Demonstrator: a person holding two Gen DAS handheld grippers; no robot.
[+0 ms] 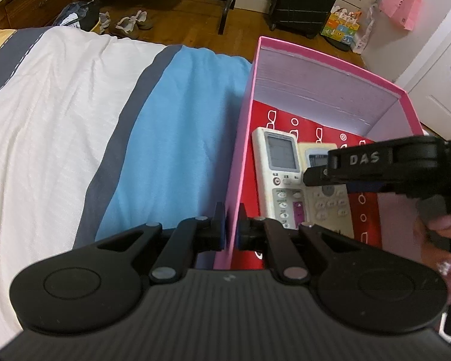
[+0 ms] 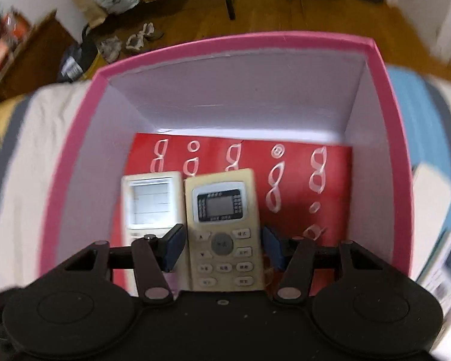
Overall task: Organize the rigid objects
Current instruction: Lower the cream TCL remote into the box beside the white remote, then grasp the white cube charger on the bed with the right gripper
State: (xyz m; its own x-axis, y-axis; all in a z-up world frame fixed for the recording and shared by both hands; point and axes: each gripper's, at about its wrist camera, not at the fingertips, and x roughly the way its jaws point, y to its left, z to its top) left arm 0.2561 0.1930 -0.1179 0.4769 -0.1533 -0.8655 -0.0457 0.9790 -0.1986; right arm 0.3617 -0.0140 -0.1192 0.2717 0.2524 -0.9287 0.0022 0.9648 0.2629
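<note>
The pink box (image 1: 330,69) sits on the bed (image 1: 75,120). Left gripper (image 1: 232,225) has its fingers clamped on the box's side wall. Inside lie 2 remotes side by side: a white remote (image 2: 148,201) & a cream remote (image 2: 222,228). Right gripper (image 2: 222,248) fingers sit on both sides of the cream remote, w/ small gaps, not squeezing.

Bed (image 1: 60,96) with white, grey and blue striped cover in foreground, brown wooden floor (image 1: 195,21) beyond, black suitcase (image 1: 306,0) upright by white wall, dark wooden cabinet (image 1: 30,3) far left, shoes (image 1: 132,24) on floor.
</note>
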